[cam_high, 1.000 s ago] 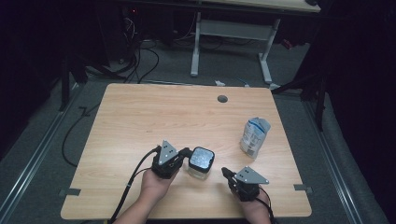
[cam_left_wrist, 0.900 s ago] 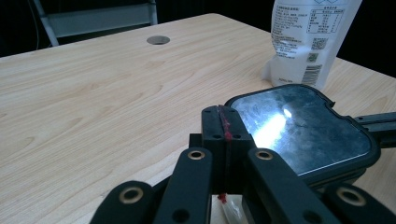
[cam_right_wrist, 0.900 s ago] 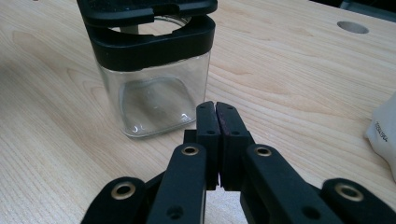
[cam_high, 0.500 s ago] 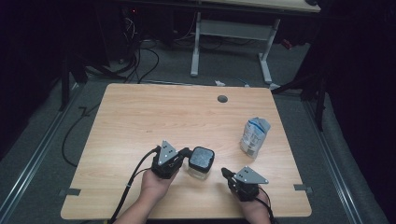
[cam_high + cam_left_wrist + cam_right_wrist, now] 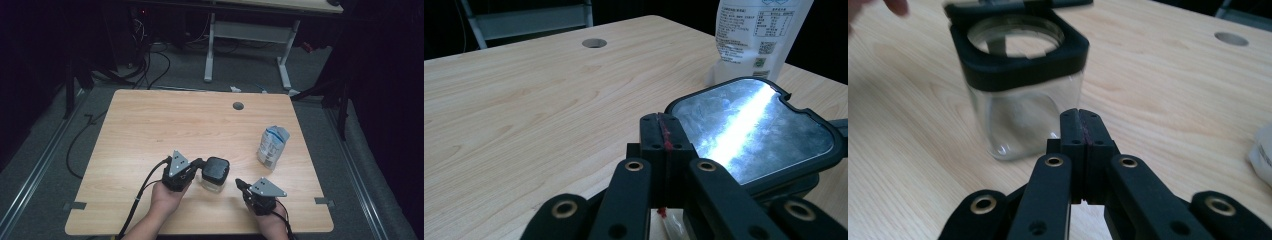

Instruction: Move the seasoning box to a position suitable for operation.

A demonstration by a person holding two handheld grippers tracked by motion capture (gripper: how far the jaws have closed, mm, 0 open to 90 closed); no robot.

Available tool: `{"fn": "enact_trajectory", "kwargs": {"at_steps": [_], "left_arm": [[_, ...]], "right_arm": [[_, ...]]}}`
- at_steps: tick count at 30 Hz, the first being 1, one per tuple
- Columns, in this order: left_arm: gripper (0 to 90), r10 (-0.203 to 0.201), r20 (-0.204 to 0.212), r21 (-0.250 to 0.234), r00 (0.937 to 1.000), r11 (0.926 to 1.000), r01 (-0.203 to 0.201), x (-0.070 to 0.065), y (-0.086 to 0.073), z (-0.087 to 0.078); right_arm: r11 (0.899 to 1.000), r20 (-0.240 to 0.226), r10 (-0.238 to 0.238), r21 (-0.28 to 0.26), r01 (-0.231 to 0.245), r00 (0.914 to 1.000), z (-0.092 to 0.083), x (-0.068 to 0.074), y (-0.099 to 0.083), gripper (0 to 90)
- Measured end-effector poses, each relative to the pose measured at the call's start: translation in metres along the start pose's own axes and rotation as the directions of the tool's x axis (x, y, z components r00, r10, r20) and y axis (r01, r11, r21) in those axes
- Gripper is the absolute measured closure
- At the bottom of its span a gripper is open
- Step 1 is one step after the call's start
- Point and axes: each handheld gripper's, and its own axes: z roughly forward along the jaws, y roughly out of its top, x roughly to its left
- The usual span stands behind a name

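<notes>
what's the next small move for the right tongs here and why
Probably open the right tongs and ease them toward the glass jar. Their jaws are shut on nothing, a little short of the jar, while the left tongs sit shut against its black lid.

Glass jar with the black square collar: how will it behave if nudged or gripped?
The jar looks like rigid clear glass, so probably stiff, slippery and breakable. Its flat, squarish base on the table suggests sliding rather than rolling. It appears empty, so likely light; a high push might tip it.
</notes>
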Motion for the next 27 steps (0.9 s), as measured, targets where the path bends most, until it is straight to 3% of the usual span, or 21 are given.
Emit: {"fn": "enact_trajectory", "kwargs": {"at_steps": [5,16,27], "left_arm": [[90.0,0.004,0.0,0.002,1.0,1.0,-0.004,0.0,0.0,0.0],[90.0,0.002,-0.002,0.002,1.0,1.0,-0.002,0.0,0.0,0.0],[90.0,0.0,-0.008,0.007,1.0,1.0,0.0,0.001,-0.002,0.0]], "right_arm": [[1.0,0.007,-0.012,-0.029,0.012,0.9999,-0.001,0.002,0.014,89.7],[0.999,0.01,-0.038,-0.037,0.039,0.9992,0.001,0.001,0.031,89.7],[0.999,-0.002,-0.045,-0.03,0.045,0.999,0.006,0.004,0.032,89.8]]}}
